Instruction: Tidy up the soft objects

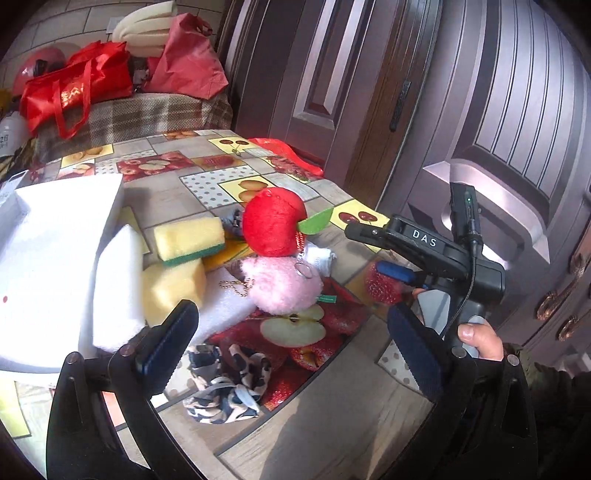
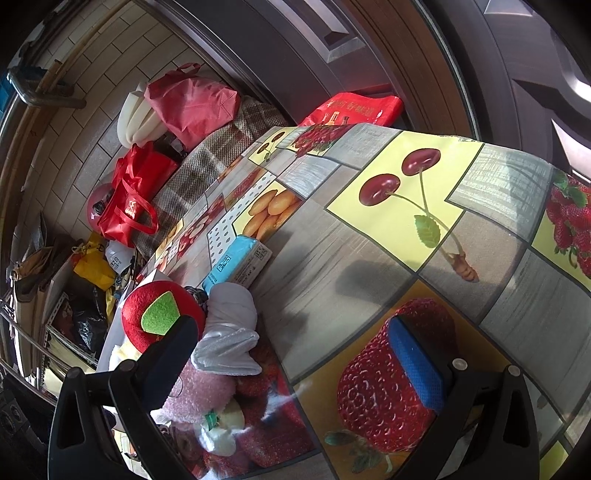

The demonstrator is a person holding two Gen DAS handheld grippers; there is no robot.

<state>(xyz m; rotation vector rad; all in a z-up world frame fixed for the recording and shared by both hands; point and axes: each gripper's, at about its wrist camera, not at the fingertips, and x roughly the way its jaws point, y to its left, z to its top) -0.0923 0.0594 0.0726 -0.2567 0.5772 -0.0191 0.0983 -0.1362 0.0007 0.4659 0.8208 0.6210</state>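
A red plush apple [image 1: 272, 220] with a green leaf rests on a pink fluffy toy [image 1: 284, 284] mid-table. Two yellow sponges [image 1: 189, 239] and white foam blocks [image 1: 118, 284] lie to their left. A black-and-white scrunchie [image 1: 229, 384] lies between my open left gripper's [image 1: 295, 354] fingers. My right gripper [image 1: 380, 251] is open and empty just right of the toys. In the right wrist view [image 2: 295, 354] the apple [image 2: 147, 321], a white cloth [image 2: 229, 328] and the pink toy [image 2: 199, 391] sit by its left finger.
The fruit-print tablecloth [image 2: 369, 258] covers the table. A blue tissue pack [image 2: 236, 262] lies behind the cloth. Red bags [image 1: 74, 92] and cream foam [image 1: 147, 29] pile on a plaid-covered surface behind. Dark doors [image 1: 480, 110] stand close on the right.
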